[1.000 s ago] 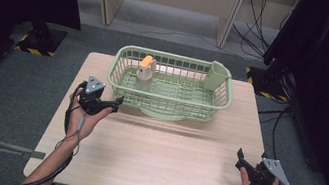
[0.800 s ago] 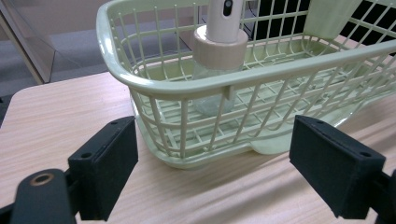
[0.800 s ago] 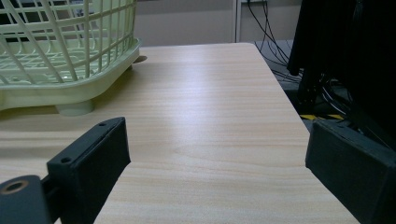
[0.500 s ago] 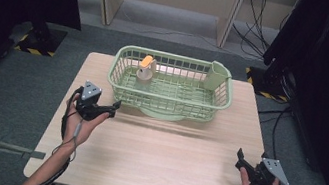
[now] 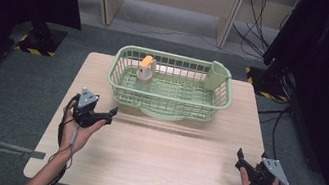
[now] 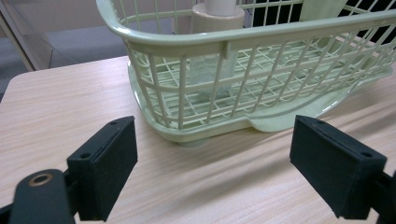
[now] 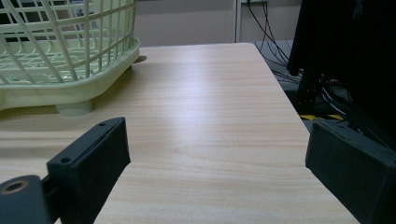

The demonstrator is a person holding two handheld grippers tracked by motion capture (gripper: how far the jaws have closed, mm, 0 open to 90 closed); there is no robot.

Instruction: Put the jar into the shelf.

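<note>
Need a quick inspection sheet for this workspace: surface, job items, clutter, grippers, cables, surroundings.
Surface: light wooden table, bare in front of the basket.
Job's things: green plastic basket at the far middle of the table, on a drip tray; inside it, at its left, an upright pale bottle with an orange cap; a utensil cup at its right far corner.
Clutter: nothing seen.
Grippers: left hand-held gripper open, empty, jaws pointing at the basket's left end; right hand-held gripper open, empty, at the table's near right corner.
Cables: one trails from the left hand-held gripper; more lie on the floor at the far right.
Surroundings: grey carpet, dark curtains on both sides, striped stand bases.
</note>
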